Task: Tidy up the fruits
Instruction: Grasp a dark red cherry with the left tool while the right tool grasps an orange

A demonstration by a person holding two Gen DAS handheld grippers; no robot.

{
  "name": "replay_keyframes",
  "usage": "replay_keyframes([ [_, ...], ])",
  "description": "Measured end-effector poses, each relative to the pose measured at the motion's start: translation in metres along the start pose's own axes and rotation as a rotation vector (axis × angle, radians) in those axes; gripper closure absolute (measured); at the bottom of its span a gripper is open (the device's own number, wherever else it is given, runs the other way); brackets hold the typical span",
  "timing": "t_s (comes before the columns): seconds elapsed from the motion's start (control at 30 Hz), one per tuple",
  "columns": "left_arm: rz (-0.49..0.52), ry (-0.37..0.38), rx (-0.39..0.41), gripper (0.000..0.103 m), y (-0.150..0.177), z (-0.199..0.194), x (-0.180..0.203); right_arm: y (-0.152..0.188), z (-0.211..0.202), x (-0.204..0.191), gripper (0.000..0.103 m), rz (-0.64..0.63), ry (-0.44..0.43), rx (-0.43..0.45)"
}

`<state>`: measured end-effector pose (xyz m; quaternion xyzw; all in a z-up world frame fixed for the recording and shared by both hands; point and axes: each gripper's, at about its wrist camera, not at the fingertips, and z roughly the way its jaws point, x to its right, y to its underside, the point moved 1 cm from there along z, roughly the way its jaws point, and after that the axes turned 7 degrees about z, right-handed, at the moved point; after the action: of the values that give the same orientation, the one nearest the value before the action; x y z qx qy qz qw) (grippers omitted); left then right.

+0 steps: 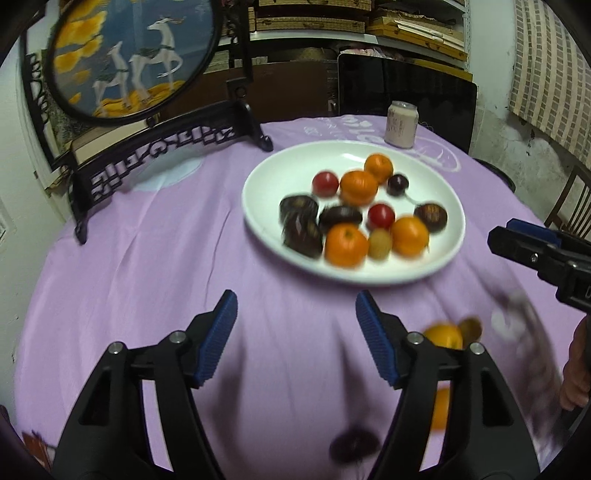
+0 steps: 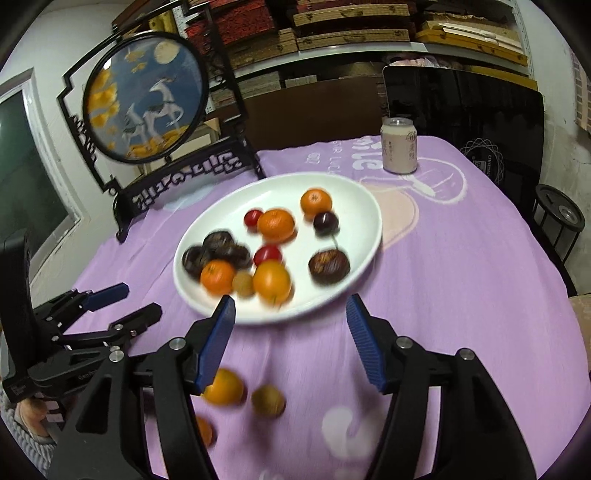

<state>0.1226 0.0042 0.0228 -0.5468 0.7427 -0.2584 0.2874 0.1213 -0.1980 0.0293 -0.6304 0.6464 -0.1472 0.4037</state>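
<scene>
We hold both the left hand-held gripper [image 1: 296, 325] and the right hand-held gripper [image 2: 290, 325] spread wide, empty, above the tabletop [image 2: 461, 277], near the fruit-filled plate [image 2: 364, 206].

**Layout: plate mid-table, loose fruit in front**

Plate [image 2: 364, 206] sits mid-table on the tablecloth [image 2: 461, 288], fruit piled in it. Can [image 2: 399, 149] behind the plate, toward the right. Framed screen [image 2: 144, 98] on its stand behind-left of the plate. Chair back [image 2: 465, 107] behind the can, past the table edge; shelves [image 2: 351, 33] further back. Loose orange [image 2: 223, 387] and a small round fruit [image 2: 268, 400] lie side by side on the cloth in front of the plate, another orange [image 2: 205, 430] nearer still
</scene>
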Motion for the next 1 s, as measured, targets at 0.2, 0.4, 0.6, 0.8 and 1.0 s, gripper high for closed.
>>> replay_keyframes([
  [0.2,0.020,0.007,-0.013,0.027,0.039,-0.024,0.003,0.026,-0.004,0.002,0.035,-0.001,0.010,-0.046],
  [0.4,0.089,0.019,-0.015,0.019,0.059,-0.034,0.019,0.028,-0.009,0.010,0.035,0.040,0.009,-0.035],
  [0.6,0.119,0.036,-0.050,0.019,0.065,-0.027,0.027,0.027,-0.009,0.014,0.035,0.059,0.005,-0.038],
  [0.8,0.120,0.057,-0.065,0.019,0.067,-0.023,0.029,0.029,-0.009,0.011,0.035,0.042,0.005,-0.044],
  [1.0,0.116,0.112,-0.081,0.039,0.067,-0.019,0.031,0.029,-0.009,0.010,0.035,0.040,0.004,-0.047],
])
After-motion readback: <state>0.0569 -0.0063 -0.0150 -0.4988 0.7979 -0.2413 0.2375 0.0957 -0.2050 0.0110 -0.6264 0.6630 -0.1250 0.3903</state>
